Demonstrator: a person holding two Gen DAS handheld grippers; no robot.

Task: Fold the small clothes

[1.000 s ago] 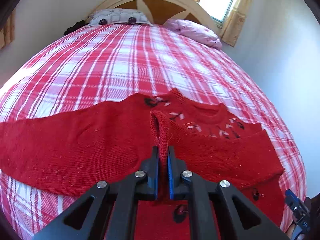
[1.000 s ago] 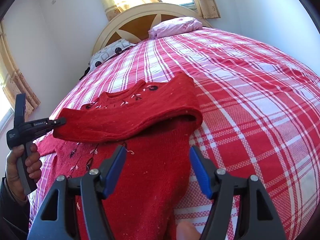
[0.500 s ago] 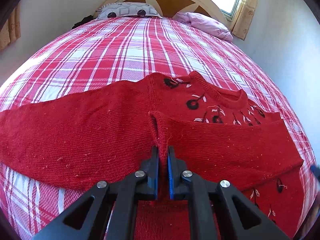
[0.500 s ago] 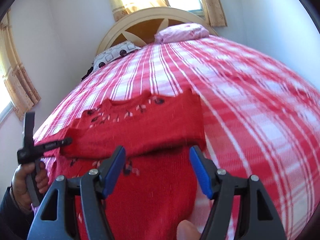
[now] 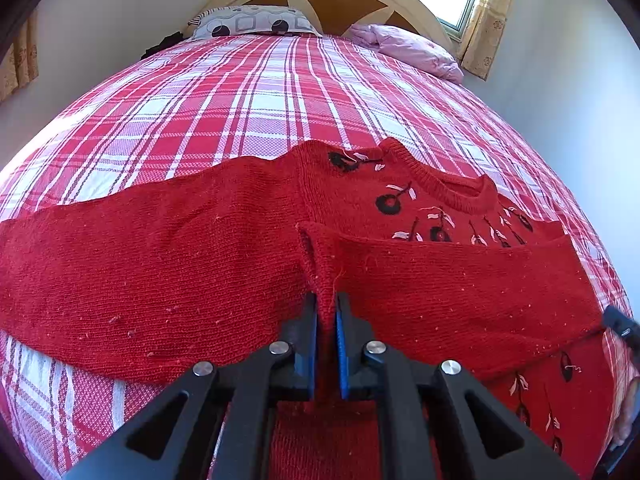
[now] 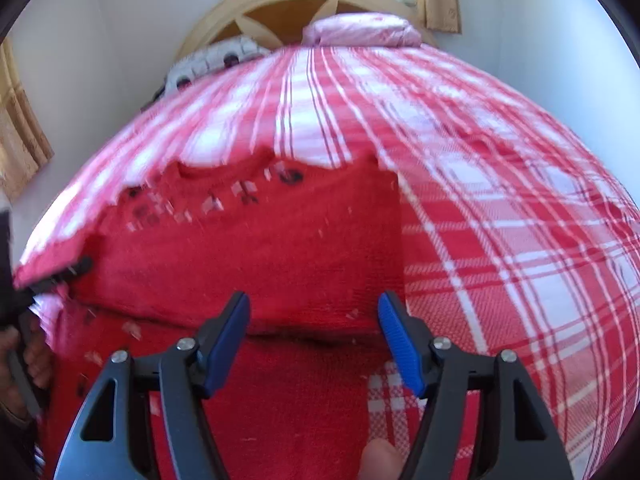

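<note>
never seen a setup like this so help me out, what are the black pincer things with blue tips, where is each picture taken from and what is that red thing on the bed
These are not robot arms. A person holds one hand-held pincer tool in each hand, and each tool carries a wide-angle camera looking forward along its two fingers. That is why the room looks bulged.

One picture is from the left tool, the other from the right tool.

On the bed's red and white checked cover lies a red knitted sweater with dark embroidered motifs near the neck. Two pillows sit by the headboard.

The left tool is shut on the end of one sleeve, which is folded across the sweater's body. The right tool is open above the sweater and holds nothing. Its picture is blurred.
</note>
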